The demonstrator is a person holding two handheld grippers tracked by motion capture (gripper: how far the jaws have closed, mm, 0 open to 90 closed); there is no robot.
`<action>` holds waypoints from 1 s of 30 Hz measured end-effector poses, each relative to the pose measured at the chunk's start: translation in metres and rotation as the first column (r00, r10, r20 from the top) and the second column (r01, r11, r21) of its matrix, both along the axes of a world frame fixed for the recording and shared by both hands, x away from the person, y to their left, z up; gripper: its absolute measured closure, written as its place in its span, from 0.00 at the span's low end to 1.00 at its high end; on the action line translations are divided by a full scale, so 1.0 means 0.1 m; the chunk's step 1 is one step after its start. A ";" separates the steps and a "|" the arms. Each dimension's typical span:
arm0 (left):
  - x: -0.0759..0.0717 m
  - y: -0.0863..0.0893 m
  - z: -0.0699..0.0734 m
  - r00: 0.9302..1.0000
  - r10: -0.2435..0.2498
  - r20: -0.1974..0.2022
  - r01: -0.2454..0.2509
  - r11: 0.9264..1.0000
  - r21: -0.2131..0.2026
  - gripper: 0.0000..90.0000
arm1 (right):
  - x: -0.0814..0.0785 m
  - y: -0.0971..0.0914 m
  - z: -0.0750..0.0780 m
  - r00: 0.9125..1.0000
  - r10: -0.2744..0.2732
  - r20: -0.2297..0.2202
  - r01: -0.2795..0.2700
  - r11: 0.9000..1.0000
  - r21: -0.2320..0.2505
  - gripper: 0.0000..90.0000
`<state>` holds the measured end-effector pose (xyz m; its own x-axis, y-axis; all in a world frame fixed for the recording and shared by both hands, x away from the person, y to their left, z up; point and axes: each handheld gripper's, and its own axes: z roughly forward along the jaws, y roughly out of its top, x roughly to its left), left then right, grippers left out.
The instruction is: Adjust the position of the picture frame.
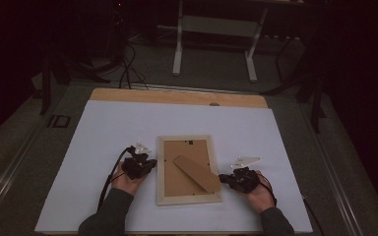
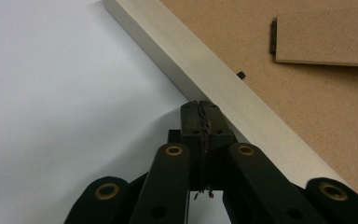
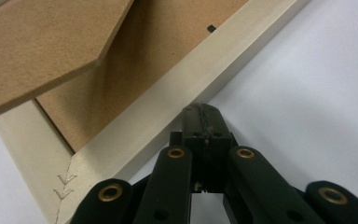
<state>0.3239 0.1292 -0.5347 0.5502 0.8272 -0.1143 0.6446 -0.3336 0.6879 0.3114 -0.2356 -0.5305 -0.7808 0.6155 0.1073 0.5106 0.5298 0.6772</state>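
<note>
A pale wooden picture frame lies face down on the white sheet, its brown backing board up and its fold-out stand slanting toward the lower right. My left gripper is shut, empty, its tips at the frame's left rail. My right gripper is shut too, tips against the frame's right rail near the lower corner. The stand overhangs that rail in the right gripper view. A small black tab sits on the backing.
The white sheet covers a wooden table. A white desk leg frame and dark cables stand on the floor beyond. Floor rails run along both sides.
</note>
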 end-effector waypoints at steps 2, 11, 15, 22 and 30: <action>0.00 0.00 0.00 1.000 -0.003 0.002 0.003 1.000 0.006 1.00 | 0.00 0.00 0.00 1.000 0.001 0.000 -0.001 1.000 0.003 1.00; 0.05 -0.01 0.01 1.000 -0.007 -0.005 0.007 1.000 0.004 1.00 | 0.00 0.00 0.00 1.000 -0.004 0.000 0.004 1.000 0.004 1.00; 0.12 0.00 0.00 1.000 -0.008 -0.015 0.007 1.000 -0.012 1.00 | -0.01 0.01 0.00 1.000 -0.009 0.000 0.009 1.000 0.003 1.00; 0.23 -0.02 0.00 1.000 -0.004 -0.025 0.003 1.000 -0.031 1.00 | -0.01 0.02 0.00 1.000 -0.012 0.004 0.012 1.000 -0.002 1.00; 0.34 -0.09 0.01 1.000 0.003 -0.008 -0.003 1.000 0.002 1.00 | -0.02 0.04 0.00 1.000 -0.011 0.011 0.011 1.000 -0.007 1.00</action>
<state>0.3583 0.1198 -0.5335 0.5469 0.8290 -0.1173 0.6510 -0.3329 0.6821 0.3094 -0.2315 -0.5307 -0.7750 0.6249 0.0942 0.5090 0.5290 0.6790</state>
